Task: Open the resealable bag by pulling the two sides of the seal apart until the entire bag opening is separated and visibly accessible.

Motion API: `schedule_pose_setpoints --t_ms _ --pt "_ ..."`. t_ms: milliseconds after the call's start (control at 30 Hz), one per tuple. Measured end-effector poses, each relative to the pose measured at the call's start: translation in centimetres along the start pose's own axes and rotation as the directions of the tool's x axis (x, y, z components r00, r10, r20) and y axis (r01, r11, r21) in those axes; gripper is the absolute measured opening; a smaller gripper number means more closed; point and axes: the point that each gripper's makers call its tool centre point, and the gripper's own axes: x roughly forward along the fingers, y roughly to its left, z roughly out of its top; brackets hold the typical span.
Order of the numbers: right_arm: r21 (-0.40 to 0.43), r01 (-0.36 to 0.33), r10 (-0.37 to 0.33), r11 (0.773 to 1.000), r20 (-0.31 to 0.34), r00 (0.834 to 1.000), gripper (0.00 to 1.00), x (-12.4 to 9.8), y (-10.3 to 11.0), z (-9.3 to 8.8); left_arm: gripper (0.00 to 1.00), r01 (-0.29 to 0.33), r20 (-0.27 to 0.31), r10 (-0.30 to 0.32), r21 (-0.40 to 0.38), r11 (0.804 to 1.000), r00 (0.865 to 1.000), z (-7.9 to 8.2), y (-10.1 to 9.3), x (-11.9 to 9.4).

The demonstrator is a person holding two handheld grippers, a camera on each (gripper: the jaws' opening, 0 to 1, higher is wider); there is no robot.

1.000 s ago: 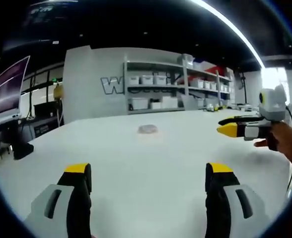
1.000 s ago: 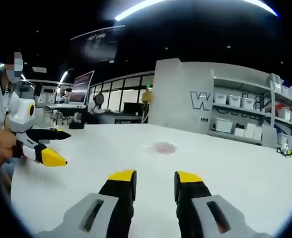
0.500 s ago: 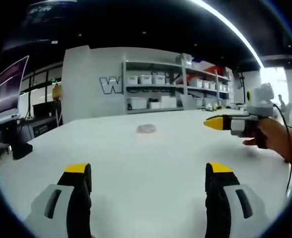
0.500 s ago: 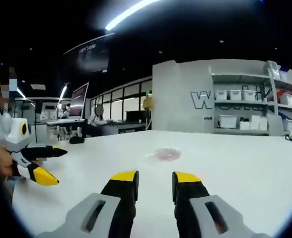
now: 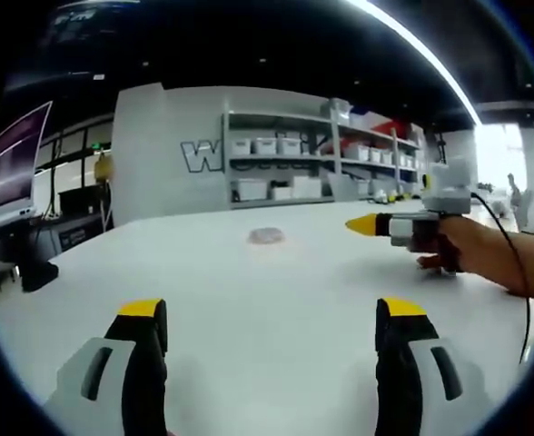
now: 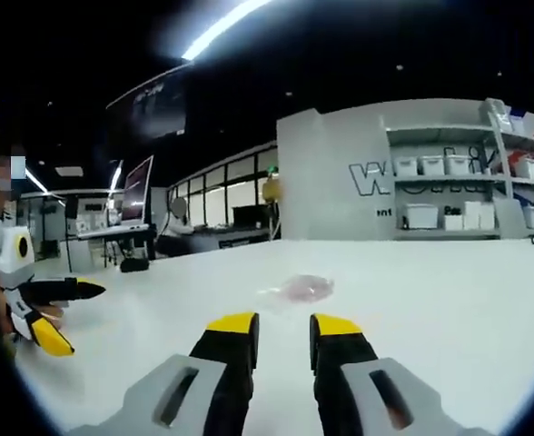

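A small clear resealable bag [image 5: 267, 236] with something pinkish inside lies flat on the white table [image 5: 249, 300], far ahead of my left gripper [image 5: 271, 318]. That gripper is open wide, with nothing between its yellow-tipped fingers. In the right gripper view the bag [image 6: 299, 289] lies just beyond my right gripper [image 6: 282, 325], whose jaws stand a narrow gap apart and hold nothing. A hand holds the right gripper [image 5: 369, 224] over the table to the right of the bag, its tip pointing left. The left gripper [image 6: 44, 313] hangs open at the left edge of the right gripper view.
Shelves with white bins [image 5: 290, 168] line the wall behind the table. A dark object [image 5: 38, 272] sits at the table's left edge, below a monitor [image 5: 17, 154]. Desks and screens [image 6: 131, 209] stand beyond the table's far left.
The right gripper has moved toward the bag, which is now larger and closer in its view, and its jaws have narrowed a little. The left gripper has stayed still.
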Motion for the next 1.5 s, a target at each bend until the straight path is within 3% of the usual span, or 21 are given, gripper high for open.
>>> schedule_pose_setpoints --t_ms 367,1500 --pt "0.009 0.0 0.0 1.0 -0.014 1.0 0.2 0.2 -0.1 -0.4 0.95 0.005 0.001 -0.005 -0.002 1.0 1.0 0.0 0.2 0.2" --pt "-0.102 -0.052 0.043 0.993 -0.097 0.994 0.19 3.3 -0.3 -1.7 0.94 0.005 -0.003 -0.005 -0.001 1.0 1.0 -0.3 0.6 0.3"
